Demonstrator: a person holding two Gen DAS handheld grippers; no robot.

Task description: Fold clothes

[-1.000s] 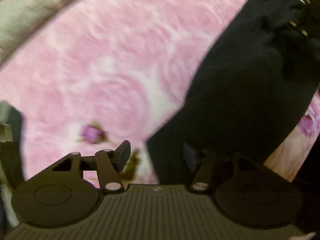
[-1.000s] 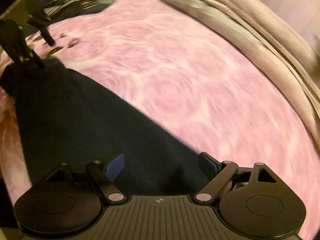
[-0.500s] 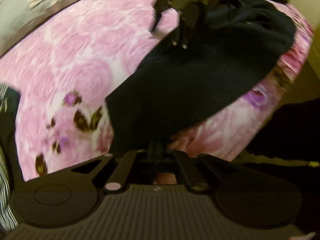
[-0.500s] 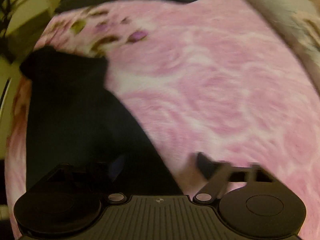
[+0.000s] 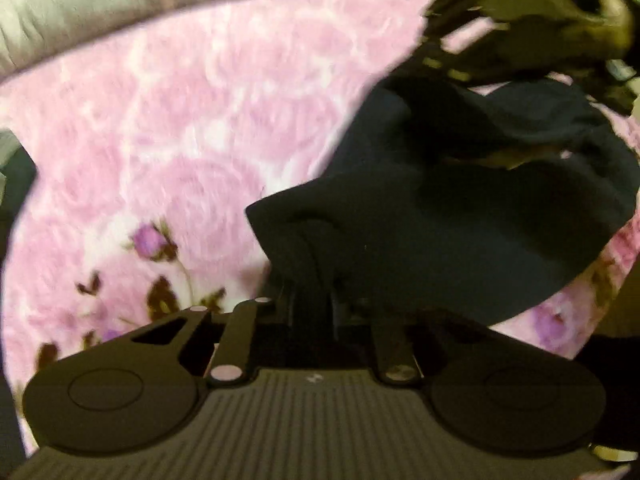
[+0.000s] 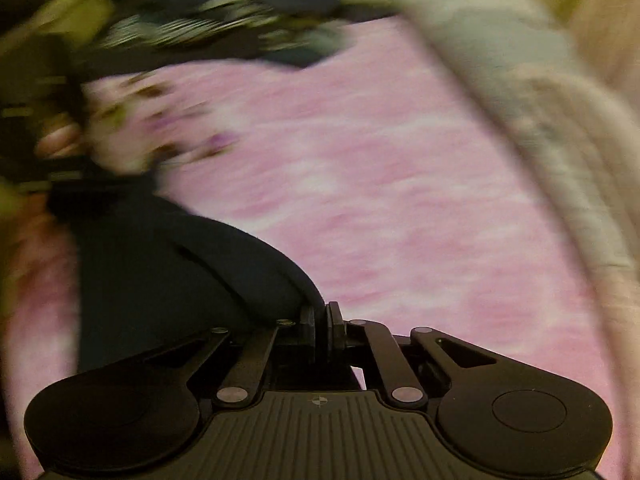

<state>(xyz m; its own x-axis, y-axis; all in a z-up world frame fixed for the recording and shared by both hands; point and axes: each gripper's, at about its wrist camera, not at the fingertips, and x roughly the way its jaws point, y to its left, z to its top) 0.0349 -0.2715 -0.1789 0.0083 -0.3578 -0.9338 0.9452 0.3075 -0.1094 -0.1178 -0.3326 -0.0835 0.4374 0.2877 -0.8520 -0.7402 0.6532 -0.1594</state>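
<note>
A pink flowered blanket (image 5: 168, 128) is covering the bed, with a grey pillow (image 5: 72, 12) lying along its far edge. A black garment (image 5: 460, 220) is lying bunched on the blanket, and the left gripper (image 5: 316, 280) and right gripper (image 6: 323, 326) are each pinching an edge of it.

A bed covered by a pink floral blanket (image 5: 168, 128) carries everything. A dark garment (image 5: 440, 216) lies bunched on it near the edge. Along the far side runs a pale grey-beige quilt (image 5: 72, 12). At 1 end sits a heap of striped and dark clothes (image 6: 224, 28) (blurred, hard to tell apart).
</note>
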